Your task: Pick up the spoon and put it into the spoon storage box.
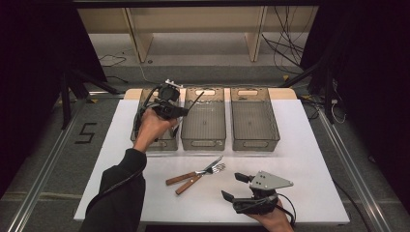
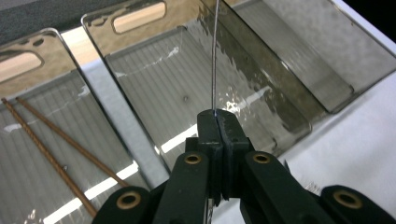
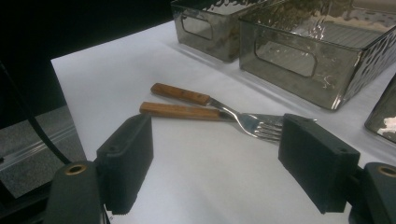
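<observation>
My left gripper (image 1: 185,111) hangs over the back of the table, above the left bin (image 1: 162,146) and the middle bin (image 1: 203,143). Its jaws (image 2: 217,114) are shut on a thin metal piece (image 2: 214,56), seen edge on and pointing out over the middle bin (image 2: 154,79). Two brown chopsticks (image 2: 60,140) lie in the left bin. Two wooden-handled forks (image 1: 196,176) lie crossed on the white table. Near the front edge my right gripper (image 1: 233,186) stands open and empty, a short way from the forks (image 3: 210,109).
A third grey bin (image 1: 255,145) stands at the back right, with nothing seen in it. The white table (image 1: 309,159) has bare room to the right and left of the forks. Dark stands and cables surround the table.
</observation>
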{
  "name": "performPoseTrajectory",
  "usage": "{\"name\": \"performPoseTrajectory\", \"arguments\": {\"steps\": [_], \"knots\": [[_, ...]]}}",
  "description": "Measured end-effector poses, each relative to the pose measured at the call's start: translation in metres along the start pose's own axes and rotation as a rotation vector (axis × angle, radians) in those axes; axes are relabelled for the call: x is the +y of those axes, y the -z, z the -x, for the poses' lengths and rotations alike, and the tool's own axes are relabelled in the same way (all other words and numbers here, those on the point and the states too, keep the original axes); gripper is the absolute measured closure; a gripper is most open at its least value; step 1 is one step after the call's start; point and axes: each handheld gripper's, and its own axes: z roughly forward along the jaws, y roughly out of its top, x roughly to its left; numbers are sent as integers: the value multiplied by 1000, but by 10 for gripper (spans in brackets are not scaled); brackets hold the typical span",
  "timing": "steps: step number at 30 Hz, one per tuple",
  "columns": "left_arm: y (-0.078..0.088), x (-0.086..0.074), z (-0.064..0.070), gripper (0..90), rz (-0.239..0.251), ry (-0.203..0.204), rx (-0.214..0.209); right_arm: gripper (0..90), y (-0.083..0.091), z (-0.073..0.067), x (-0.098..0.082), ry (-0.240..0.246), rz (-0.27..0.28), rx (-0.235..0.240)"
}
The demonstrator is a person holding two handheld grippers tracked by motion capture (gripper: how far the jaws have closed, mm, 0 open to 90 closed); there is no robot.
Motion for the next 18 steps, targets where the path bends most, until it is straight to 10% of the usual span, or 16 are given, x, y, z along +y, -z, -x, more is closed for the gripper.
{"name": "performPoseTrajectory", "arguments": {"steps": [18], "knots": [[-51, 31, -6, 894, -32, 43, 28, 269, 0, 0, -1, -2, 2, 10]]}}
